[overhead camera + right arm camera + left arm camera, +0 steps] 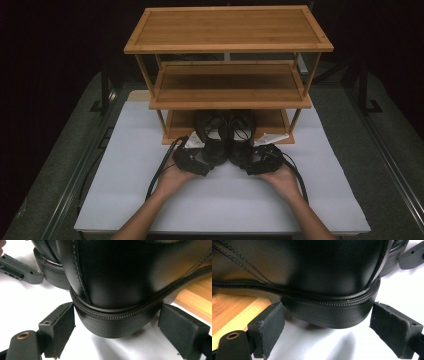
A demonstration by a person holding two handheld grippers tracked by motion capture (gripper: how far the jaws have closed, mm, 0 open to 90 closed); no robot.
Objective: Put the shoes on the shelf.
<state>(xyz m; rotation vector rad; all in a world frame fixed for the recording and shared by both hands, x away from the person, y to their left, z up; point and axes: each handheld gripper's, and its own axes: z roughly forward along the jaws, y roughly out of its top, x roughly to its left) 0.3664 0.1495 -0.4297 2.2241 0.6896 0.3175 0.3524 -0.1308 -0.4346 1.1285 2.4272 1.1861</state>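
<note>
Two black shoes stand side by side on the bottom shelf of a bamboo rack in the high view, the left shoe and the right shoe touching, their heels sticking out past the shelf's front edge over the white bench. The rack's middle and top shelves hold nothing. The left claw sits at the heel of the left shoe and the right claw at the heel of the right shoe, each held in a hand coming from the near edge. In the left gripper view, the left claw stands wide open, its pads on either side of the left shoe's heel with a gap on each side, gripping nothing; the bamboo shelf edge shows beneath the sole. In the right gripper view, the right claw is likewise spread wide around the right shoe's heel, its left pad close to the sole, not clamped.
</note>
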